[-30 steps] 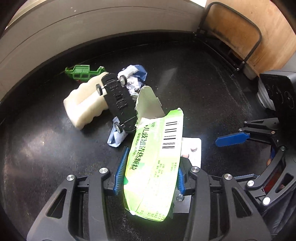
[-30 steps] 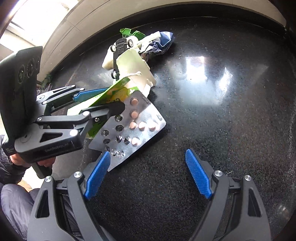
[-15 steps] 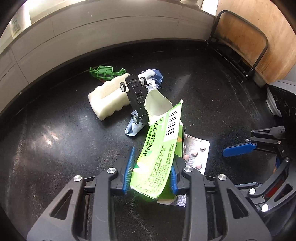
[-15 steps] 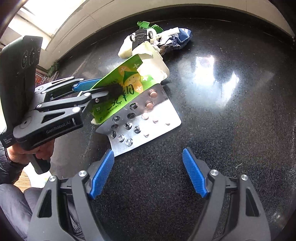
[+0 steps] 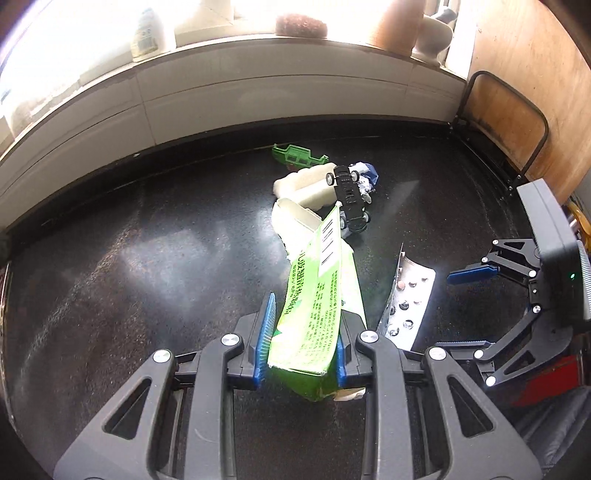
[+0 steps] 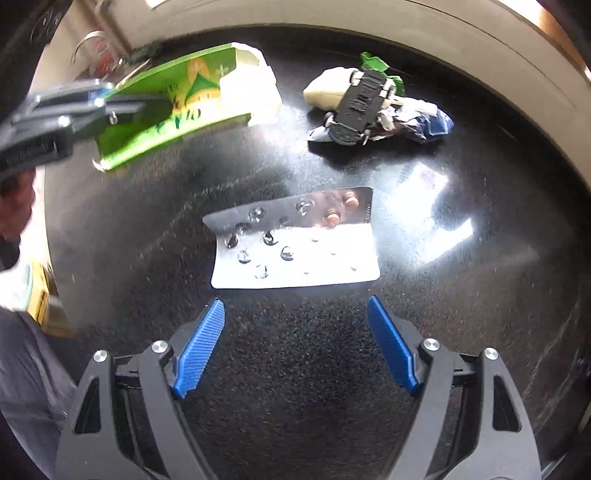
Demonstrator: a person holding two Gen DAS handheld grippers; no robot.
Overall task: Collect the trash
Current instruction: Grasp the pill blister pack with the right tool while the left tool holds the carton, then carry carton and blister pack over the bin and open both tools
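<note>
Home kitchen: black countertop (image 5: 147, 266), windowsill bottle (image 5: 147, 33).

Two close wrist views, shared countertop (image 5: 155, 258).

Left gripper (image 5: 301, 341): blue-padded fingers (image 5: 266, 338) drawn in close, clamped flat against both faces of the green carton (image 5: 317, 314), which is lifted clear of the worktop. In the right wrist view this gripper sits at upper left, blurred, with the holding hand (image 6: 16, 206) partly visible below it.

Right gripper (image 6: 295, 345): fingers (image 6: 199, 349) spread wide, nothing between the pads, pointing down toward the worktop. In the left wrist view it appears at the right edge, jaws apart.
</note>
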